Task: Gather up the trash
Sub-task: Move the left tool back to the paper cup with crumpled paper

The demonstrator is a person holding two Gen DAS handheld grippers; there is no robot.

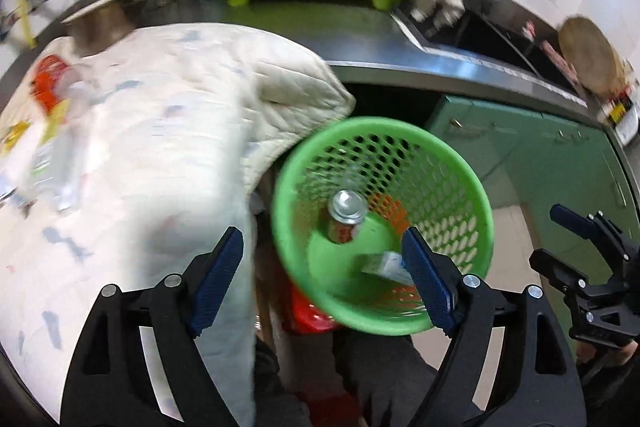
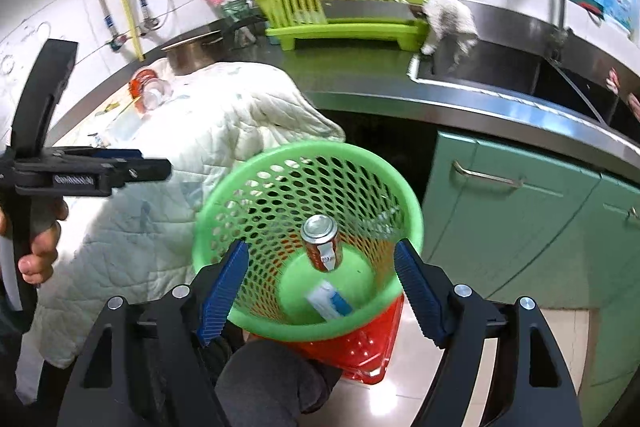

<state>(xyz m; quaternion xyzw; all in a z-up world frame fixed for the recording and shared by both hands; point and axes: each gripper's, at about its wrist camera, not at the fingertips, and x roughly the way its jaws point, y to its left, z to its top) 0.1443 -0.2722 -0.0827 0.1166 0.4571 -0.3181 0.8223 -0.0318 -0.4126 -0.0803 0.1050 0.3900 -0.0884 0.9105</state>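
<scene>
A green perforated basket stands on the floor beside a table draped in a white quilted cloth. In it lie a drink can and a white-and-blue packet. My left gripper hangs open over the basket's left side, nothing between its pads. My right gripper is open above the basket, also empty. On the cloth's far end lie a red-orange wrapper, a clear plastic bottle and other scraps.
A red perforated crate sits under the green basket. Behind are a steel counter with a lime dish rack, a sink, a pot and green cabinet doors. A person's knee is just below the grippers.
</scene>
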